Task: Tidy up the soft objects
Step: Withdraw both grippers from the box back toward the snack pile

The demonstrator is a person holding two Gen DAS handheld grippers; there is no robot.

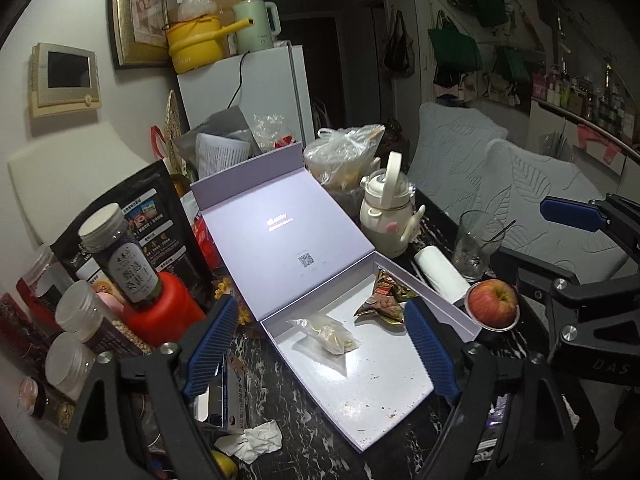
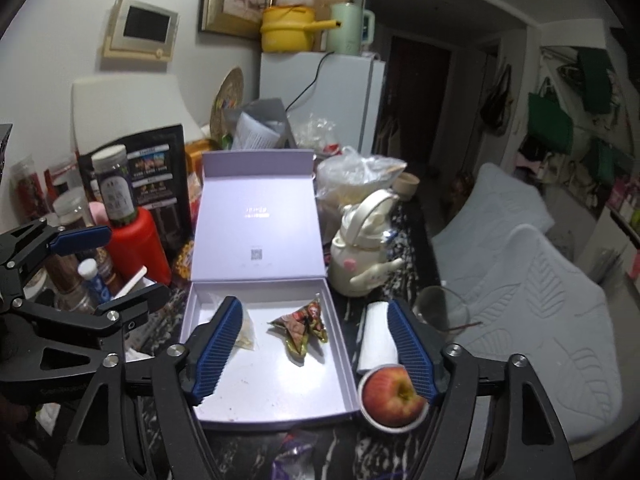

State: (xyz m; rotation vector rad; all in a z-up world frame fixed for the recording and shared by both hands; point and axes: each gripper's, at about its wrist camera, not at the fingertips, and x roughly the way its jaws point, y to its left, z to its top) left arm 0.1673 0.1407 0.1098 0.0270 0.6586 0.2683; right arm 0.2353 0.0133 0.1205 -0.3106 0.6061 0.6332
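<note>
tongs first: my left gripper (image 1: 320, 344) stands spread wide with nothing between its blue ribbed pads (image 1: 212, 344), and my right gripper (image 2: 316, 354) is just as released, its pads (image 2: 218, 350) gripping nothing. both hang above the lavender box (image 2: 340, 360), apart from everything in it.

nearest to me on the dark marbled tabletop (image 1: 288, 432) lies a crumpled white tissue (image 1: 252, 440), just outside the box's front left corner. the box tray sits open, its white floor speckled with a few crumbs. inside it are the two soft things: a clear plastic pouch (image 1: 326, 334) with something pale in it, lying toward the left middle, and a crinkled gold and red snack wrapper (image 2: 302, 326) toward the back right. the two lie near each other but apart.

just to the right of the tray a red apple (image 2: 394, 398) sits in a small white dish, and behind it a roll of white paper (image 2: 376, 336) lies on its side, with an empty drinking glass (image 1: 476, 244) beside that.

the hinged lid (image 2: 256, 224) stands tilted back from the tray's far edge. left of it are a red container (image 1: 164, 312) with a dark jar on top, and a black printed pouch (image 1: 160, 216). right of the lid stands a cream-coloured bottle with a loop handle (image 2: 360, 252), then a knotted clear plastic bag (image 2: 356, 172). farthest back a white fridge (image 2: 320, 92) carries a yellow pot (image 2: 288, 28) and a pale green kettle (image 2: 348, 28).
</note>
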